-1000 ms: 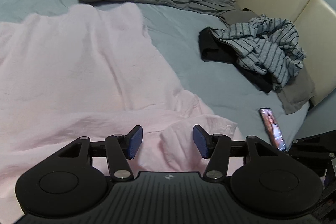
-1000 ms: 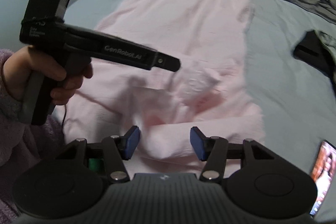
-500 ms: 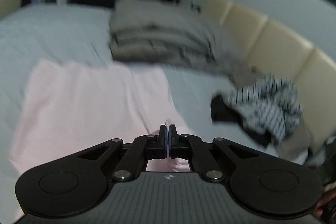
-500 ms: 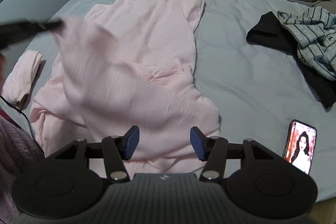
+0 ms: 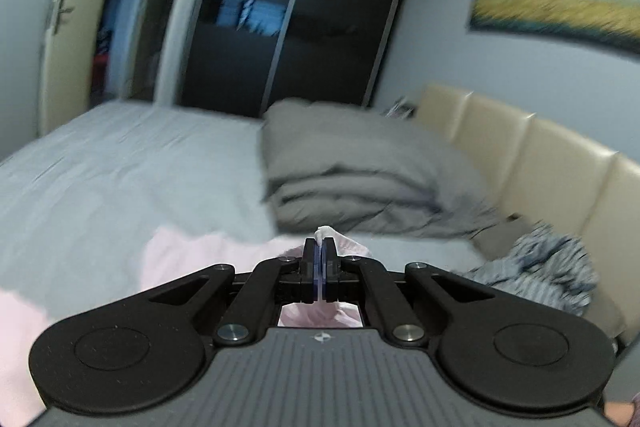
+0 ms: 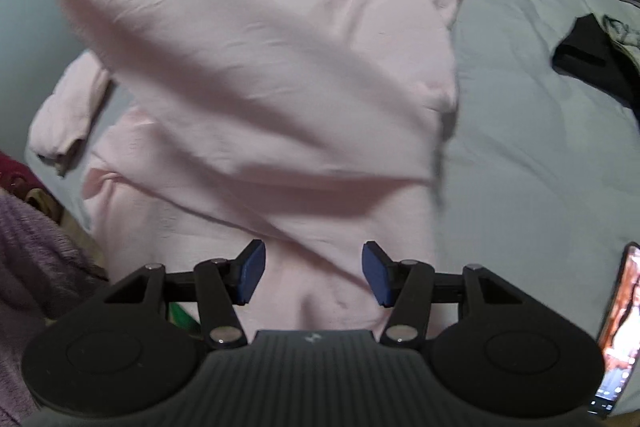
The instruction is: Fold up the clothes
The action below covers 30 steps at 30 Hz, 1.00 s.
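Note:
A large pale pink garment (image 6: 280,75) lies spread on the grey-blue bed. My left gripper (image 5: 319,247) is shut on a corner of the pink garment (image 5: 326,233) and holds it raised high, so a sheet of pink cloth stretches up to the upper left in the right wrist view. My right gripper (image 6: 312,275) is open and empty, low over the near edge of the garment. A pink sleeve (image 6: 68,111) lies off to the left on the bed.
A folded grey duvet (image 5: 360,171) lies at the head of the bed, by the cream headboard (image 5: 540,155). A striped grey garment (image 5: 552,275) and a black garment (image 6: 592,55) lie at right. A phone (image 6: 618,331) lies at the bed's near right edge.
My left gripper shut on the pink garment's corner and lifted it up and to the left; the cloth now stretches into the air. My right gripper stayed open.

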{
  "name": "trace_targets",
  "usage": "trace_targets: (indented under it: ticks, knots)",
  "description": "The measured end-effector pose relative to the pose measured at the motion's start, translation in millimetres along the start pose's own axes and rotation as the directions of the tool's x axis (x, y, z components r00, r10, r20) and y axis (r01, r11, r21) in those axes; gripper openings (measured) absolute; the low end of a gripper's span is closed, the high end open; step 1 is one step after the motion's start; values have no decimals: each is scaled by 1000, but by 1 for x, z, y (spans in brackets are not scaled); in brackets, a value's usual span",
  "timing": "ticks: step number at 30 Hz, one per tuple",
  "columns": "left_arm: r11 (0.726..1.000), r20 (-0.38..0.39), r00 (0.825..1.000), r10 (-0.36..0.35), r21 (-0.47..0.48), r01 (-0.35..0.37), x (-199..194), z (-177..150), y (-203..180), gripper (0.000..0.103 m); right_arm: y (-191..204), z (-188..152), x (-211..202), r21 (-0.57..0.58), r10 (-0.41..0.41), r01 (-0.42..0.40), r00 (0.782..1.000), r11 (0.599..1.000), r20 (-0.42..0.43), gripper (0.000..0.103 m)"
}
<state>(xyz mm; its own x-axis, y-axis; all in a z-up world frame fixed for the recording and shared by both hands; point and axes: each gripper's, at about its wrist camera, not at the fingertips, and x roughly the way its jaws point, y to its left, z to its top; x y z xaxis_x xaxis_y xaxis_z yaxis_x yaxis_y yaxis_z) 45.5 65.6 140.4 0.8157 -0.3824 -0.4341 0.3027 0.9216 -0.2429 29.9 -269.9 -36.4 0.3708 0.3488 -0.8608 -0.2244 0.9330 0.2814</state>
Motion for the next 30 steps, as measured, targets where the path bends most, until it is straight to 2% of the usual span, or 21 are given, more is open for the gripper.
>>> trace_targets:
  ticks: [3, 6, 7, 10, 12, 15, 17, 21, 23, 24, 25, 26, 27, 29, 30]
  knots:
    - [997, -91, 993, 69, -15, -70, 6, -11, 20, 0, -14, 2, -7, 41, -6, 5, 1000, 999, 18, 57]
    - [992, -199, 972, 123, -6, -127, 19, -25, 39, 0, -31, 3, -18, 112, 10, -18, 998, 994, 70, 57]
    - [990, -237, 962, 138, -1, -142, 24, -33, 44, 0, -37, 5, -23, 143, 9, -22, 996, 989, 94, 57]
    - [985, -355, 921, 163, 12, -170, 40, -58, 59, 0, -52, 15, -28, 228, -63, 27, 986, 973, 152, 56]
    - [985, -425, 890, 164, 28, -168, 49, -75, 66, 0, -61, 22, -25, 282, -103, 51, 979, 958, 174, 40]
    - [987, -511, 845, 157, 50, -153, 60, -96, 73, 0, -75, 34, -9, 365, -83, 11, 980, 931, 181, 37]
    - [989, -523, 840, 144, 37, -146, 62, -97, 78, 0, -78, 43, 4, 380, -80, 10, 982, 925, 169, 37]
    - [991, -545, 830, 116, 10, -133, 66, -99, 88, 0, -71, 62, 21, 344, -100, 43, 984, 938, 149, 38]
    - [992, -556, 825, 103, -4, -126, 68, -101, 93, 5, -67, 68, 25, 325, -105, 52, 983, 944, 147, 45]
    - [992, -561, 822, 96, -11, -123, 69, -101, 96, 16, -66, 71, 27, 321, -107, 54, 983, 946, 150, 47]
    - [993, -554, 828, 86, -24, -120, 69, -100, 99, 32, -65, 74, 28, 316, -111, 58, 982, 947, 152, 49]
    - [992, -528, 846, 73, -47, -115, 68, -94, 101, 42, -64, 77, 29, 312, -117, 64, 981, 948, 152, 49]
    - [991, -501, 863, 61, -70, -110, 66, -89, 103, 58, -63, 80, 30, 309, -124, 72, 980, 948, 153, 49]
    - [992, -466, 884, 38, -90, -90, 68, -81, 104, 59, -62, 85, 33, 308, -138, 86, 979, 947, 149, 49]
    - [992, -463, 886, 31, -91, -83, 72, -79, 104, 60, -63, 86, 34, 312, -143, 92, 979, 946, 145, 49]
